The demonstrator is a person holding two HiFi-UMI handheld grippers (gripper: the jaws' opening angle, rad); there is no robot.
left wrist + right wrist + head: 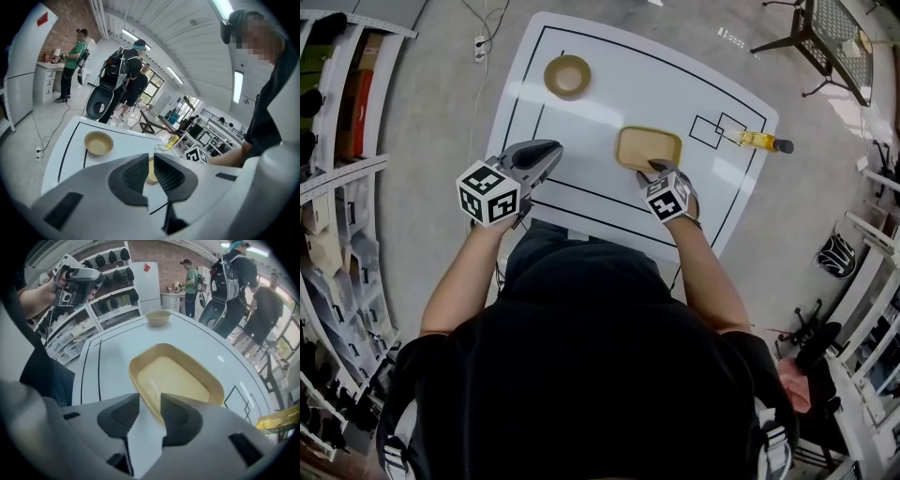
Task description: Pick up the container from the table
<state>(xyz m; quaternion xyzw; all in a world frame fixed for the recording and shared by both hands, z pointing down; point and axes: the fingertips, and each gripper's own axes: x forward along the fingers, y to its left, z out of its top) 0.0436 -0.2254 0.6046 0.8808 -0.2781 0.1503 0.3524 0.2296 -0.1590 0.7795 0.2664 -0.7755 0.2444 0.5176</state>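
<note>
Pick not done yet, grasp stage only. Nearest the person, the left gripper [151,158] hangs off the near-left edge of the table [609,94], raised and clear of everything; its jaws stand a narrow gap apart with nothing between them, so it looks idle for this task. The right gripper [150,400] points steeply down at the near rim of the container [173,376]. Its jaws are apart and straddle that rim, one outside over bare table and the other over the inner side, and the pads don't appear to press on it yet. The head view agrees: the right gripper [662,171] is just at the container's [649,147] near right corner. The container sits flat on the table, about mid-table and slightly right, inside the black lines, so it is not lifted. What's left, as I judge it: close on the rim, then lift it clear. The container is a tan, shallow, rounded-rectangle tray, empty, with a thin raised lip and a matte look. It probably handles light and stiff, but a one-corner rim grip may let it tilt. Farther off and well apart from it are a round tan bowl [567,76] at the far left and a yellow bottle [759,141] lying at the right edge; neither is in the way.
</note>
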